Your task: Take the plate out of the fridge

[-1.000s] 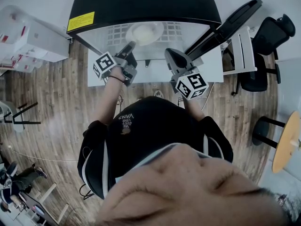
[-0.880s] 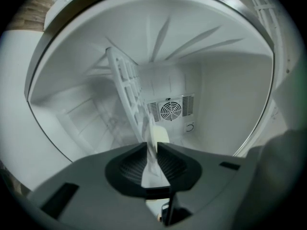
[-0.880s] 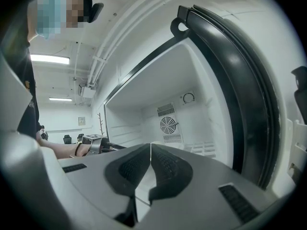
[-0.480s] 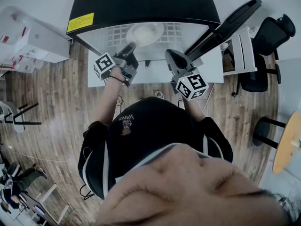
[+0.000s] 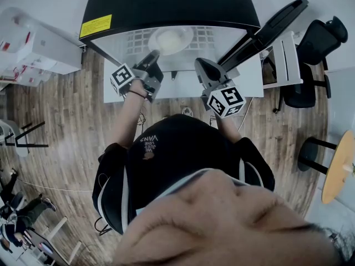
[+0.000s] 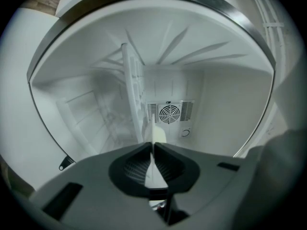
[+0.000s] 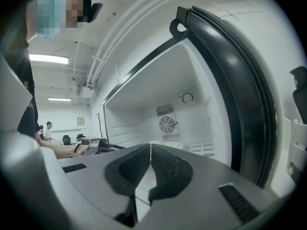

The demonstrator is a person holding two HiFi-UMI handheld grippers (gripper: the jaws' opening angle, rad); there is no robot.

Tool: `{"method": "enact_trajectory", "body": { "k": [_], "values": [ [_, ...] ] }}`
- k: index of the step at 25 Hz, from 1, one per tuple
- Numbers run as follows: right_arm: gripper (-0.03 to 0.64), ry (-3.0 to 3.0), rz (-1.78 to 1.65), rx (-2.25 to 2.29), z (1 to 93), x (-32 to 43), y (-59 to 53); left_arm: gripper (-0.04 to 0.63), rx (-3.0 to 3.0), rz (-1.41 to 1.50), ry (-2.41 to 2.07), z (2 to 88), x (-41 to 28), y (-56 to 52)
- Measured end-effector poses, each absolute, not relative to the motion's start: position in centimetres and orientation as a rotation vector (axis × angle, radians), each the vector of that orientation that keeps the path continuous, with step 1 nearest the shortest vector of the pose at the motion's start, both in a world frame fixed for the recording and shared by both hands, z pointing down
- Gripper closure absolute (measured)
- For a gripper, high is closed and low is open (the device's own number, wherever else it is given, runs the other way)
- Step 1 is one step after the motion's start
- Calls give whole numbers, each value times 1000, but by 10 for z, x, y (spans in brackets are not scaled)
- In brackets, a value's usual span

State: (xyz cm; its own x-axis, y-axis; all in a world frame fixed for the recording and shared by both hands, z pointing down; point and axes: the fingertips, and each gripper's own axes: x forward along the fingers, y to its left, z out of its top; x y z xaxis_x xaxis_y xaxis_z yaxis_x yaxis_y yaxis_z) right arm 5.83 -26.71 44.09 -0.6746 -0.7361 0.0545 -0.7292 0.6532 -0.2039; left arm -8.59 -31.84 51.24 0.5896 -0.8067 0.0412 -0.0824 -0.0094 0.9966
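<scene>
The pale round plate [image 5: 171,39] lies on the wire shelf [image 5: 213,36] inside the open fridge [image 5: 166,4]. My left gripper [image 5: 153,54] reaches in at the plate's near left rim. It is rolled on its side, so the shelf [image 6: 133,92] stands upright in the left gripper view. There the plate [image 6: 159,134] shows edge-on, coming straight out from between the left gripper's [image 6: 152,145] closed tips. My right gripper [image 5: 201,65] hangs shut and empty in front of the shelf, right of the plate. In its own view the right gripper [image 7: 150,145] faces the fridge's back wall.
The fridge door [image 5: 266,32] stands open at the right, its dark seal [image 7: 240,80] close beside the right gripper. A fan grille [image 6: 169,113] sits on the back wall. Office chairs [image 5: 310,54] and a round table [image 5: 339,168] stand at the right, white boxes [image 5: 33,43] at the left.
The left gripper's marker cube has edged slightly toward me. The plate and the right gripper have not visibly moved.
</scene>
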Motion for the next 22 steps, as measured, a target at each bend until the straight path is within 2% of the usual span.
{"method": "enact_trajectory", "body": {
  "k": [22],
  "values": [
    [604, 2823, -313, -1254, 438, 50, -258, 560, 1490, -700, -726, 510, -87, -293]
  ]
}}
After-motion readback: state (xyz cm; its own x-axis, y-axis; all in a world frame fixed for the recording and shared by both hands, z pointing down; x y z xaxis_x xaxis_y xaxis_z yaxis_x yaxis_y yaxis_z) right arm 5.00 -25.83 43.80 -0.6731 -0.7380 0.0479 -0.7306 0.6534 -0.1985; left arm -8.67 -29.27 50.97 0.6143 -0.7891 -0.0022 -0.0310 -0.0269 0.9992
